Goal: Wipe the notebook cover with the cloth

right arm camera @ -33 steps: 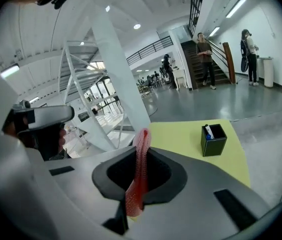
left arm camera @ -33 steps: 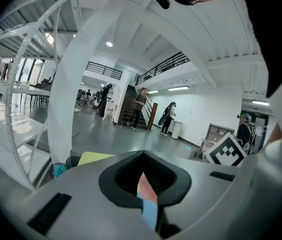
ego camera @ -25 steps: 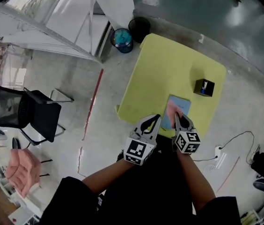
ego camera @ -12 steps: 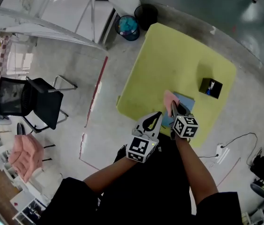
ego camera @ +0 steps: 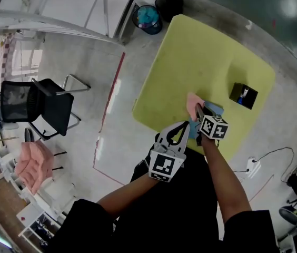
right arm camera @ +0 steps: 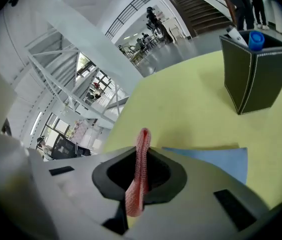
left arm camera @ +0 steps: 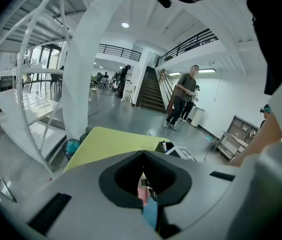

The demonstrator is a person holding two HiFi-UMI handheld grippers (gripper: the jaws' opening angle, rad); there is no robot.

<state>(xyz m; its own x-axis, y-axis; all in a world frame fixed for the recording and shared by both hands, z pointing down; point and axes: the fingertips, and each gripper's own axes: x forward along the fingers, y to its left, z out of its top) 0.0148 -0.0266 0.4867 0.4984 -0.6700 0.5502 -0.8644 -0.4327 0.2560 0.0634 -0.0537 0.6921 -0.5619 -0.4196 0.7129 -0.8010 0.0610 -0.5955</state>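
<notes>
A blue notebook (ego camera: 215, 108) lies near the front edge of the yellow-green table (ego camera: 201, 51), mostly hidden under my right gripper (ego camera: 199, 110). That gripper is shut on a pink cloth (ego camera: 192, 103), which hangs over the notebook's left part. In the right gripper view the cloth (right arm camera: 140, 168) stands clamped between the jaws, with the notebook (right arm camera: 216, 157) just beyond. My left gripper (ego camera: 184, 124) is shut and empty at the table's front edge, beside the notebook. Through its jaws (left arm camera: 143, 153) a bit of cloth and notebook shows.
A black pen holder (ego camera: 243, 95) stands on the table right of the notebook. Two bins (ego camera: 148, 17) sit on the floor at the far corner. An office chair (ego camera: 32, 107) is at the left, a cable with power strip (ego camera: 253, 166) at the right. A person (left arm camera: 183, 101) stands far off.
My right gripper has pushed the cloth forward and left across the notebook, which it now mostly covers. The left gripper has stayed by the table's front edge.
</notes>
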